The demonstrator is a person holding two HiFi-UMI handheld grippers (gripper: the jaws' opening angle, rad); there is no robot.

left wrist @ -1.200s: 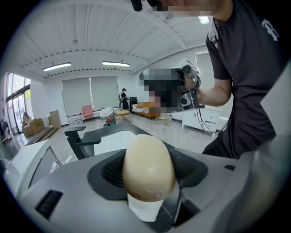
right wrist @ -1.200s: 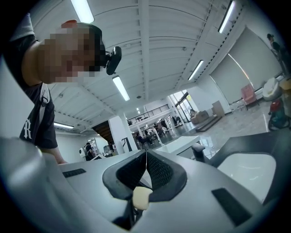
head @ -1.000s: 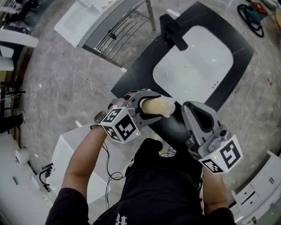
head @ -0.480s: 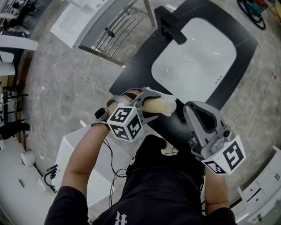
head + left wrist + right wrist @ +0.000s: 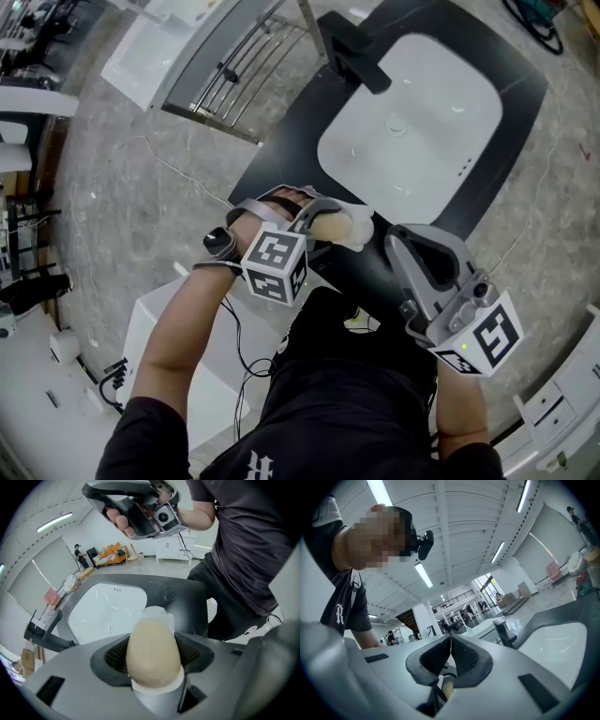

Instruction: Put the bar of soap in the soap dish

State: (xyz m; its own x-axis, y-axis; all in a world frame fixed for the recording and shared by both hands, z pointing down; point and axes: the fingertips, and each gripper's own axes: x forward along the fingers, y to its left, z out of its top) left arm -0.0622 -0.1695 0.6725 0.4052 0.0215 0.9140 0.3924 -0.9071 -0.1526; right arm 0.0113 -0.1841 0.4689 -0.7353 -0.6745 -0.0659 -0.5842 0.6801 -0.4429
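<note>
A cream, oval bar of soap (image 5: 330,228) is clamped in my left gripper (image 5: 328,221), held above the front edge of the black counter (image 5: 281,155). In the left gripper view the bar of soap (image 5: 153,651) fills the gap between the jaws of the left gripper (image 5: 153,660). A white piece (image 5: 157,691) hugs its underside and far end; I cannot tell whether that is the soap dish. My right gripper (image 5: 412,242) hovers just right of the soap. Its jaws are pressed together with nothing between them, as the right gripper view shows for the right gripper (image 5: 450,652).
A white sink basin (image 5: 412,103) is set in the black counter, with a black faucet (image 5: 352,58) at its far left. A metal rack (image 5: 234,66) stands on the stone floor beyond. A white cabinet (image 5: 211,347) and cables lie beside the person's legs.
My left gripper has drifted slightly down and left with the soap, its marker cube turning. The right gripper has barely shifted.
</note>
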